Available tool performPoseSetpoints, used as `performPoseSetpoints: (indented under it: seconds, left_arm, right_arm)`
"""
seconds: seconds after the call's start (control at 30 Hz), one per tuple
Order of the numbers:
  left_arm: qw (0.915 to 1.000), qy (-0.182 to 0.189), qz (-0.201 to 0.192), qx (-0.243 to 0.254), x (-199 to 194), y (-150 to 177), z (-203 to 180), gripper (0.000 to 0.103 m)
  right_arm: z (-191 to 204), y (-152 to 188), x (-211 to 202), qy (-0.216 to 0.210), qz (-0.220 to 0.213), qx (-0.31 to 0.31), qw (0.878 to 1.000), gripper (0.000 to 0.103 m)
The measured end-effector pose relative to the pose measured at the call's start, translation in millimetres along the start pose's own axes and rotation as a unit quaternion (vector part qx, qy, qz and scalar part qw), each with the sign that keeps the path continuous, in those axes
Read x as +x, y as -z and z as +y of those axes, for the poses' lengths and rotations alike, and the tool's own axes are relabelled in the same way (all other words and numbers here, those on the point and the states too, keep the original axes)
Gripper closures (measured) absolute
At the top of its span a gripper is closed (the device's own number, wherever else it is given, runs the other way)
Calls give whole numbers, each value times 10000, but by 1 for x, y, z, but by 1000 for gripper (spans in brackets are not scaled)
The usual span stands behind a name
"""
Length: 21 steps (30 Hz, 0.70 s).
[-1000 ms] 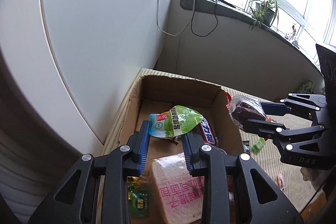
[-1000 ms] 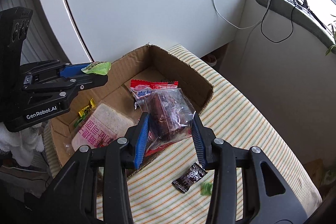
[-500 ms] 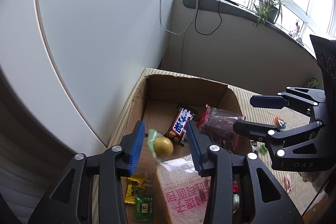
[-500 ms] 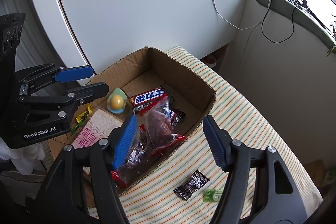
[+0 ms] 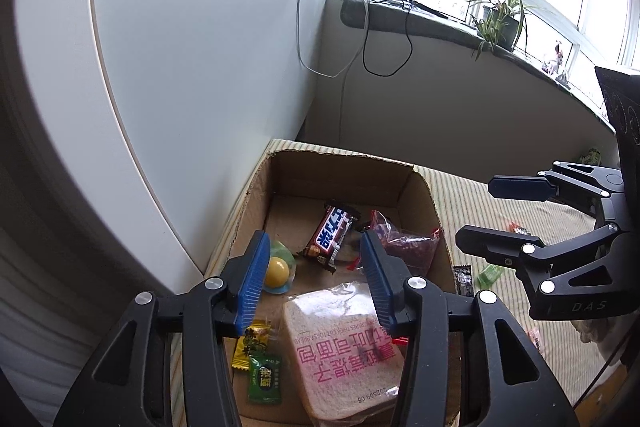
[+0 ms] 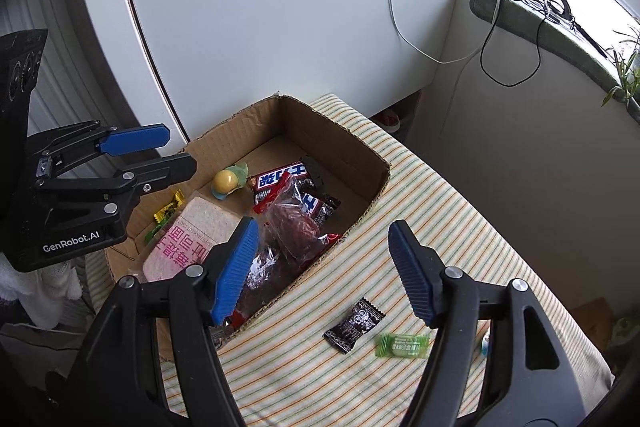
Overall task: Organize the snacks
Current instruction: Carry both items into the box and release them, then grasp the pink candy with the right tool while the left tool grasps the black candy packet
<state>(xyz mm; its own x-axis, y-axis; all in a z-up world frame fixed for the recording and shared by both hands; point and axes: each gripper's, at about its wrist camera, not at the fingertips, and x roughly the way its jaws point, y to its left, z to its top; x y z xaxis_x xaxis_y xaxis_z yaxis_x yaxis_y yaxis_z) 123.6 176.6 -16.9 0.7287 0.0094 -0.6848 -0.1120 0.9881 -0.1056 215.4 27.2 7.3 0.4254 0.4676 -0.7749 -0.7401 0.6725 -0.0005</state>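
A cardboard box (image 5: 404, 173) (image 6: 340, 131) sits on a striped cloth. Inside lie a green-wrapped yellow snack (image 5: 277, 271) (image 6: 226, 181), a chocolate bar (image 5: 332, 233) (image 6: 280, 177), a clear bag of dark red snacks (image 5: 408, 247) (image 6: 294, 223), a wrapped bread slice (image 5: 344, 347) (image 6: 192, 239) and small yellow and green candies (image 5: 258, 359). My left gripper (image 5: 316, 275) (image 6: 160, 151) is open and empty above the box. My right gripper (image 6: 324, 267) (image 5: 496, 215) is open and empty over the box's right wall.
A black candy (image 6: 354, 325) and a green candy (image 6: 402, 345) lie on the striped cloth (image 6: 460, 211) right of the box. A white panel (image 6: 260, 7) stands behind the box. A window sill with cables and plants (image 5: 496, 23) runs at the back right.
Both grippers opened. The green-wrapped yellow snack dropped from my left gripper into the box. The bag of dark red snacks dropped from my right gripper into the box.
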Motion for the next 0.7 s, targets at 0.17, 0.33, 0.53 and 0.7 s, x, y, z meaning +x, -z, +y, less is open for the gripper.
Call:
performPoseSetpoints:
  seconds: [0.17,0.33,0.53,0.7]
  left_arm:
    - [10000,77,-20,-51,-11,4,-4,57]
    - [9997,223,-70,-49,-25,8,-17,57]
    - [9990,403,-213,40,-51,17,-39,57]
    - [9980,519,-327,121,-76,30,-59,57]
  right_arm:
    - [-10,15,-21,102,-32,121,9999,33]
    - [-22,37,-52,247,-108,321,9991,33]
    - [-28,75,-101,475,-245,540,9971,33]
    - [-23,108,-137,657,-344,672,9950,33]
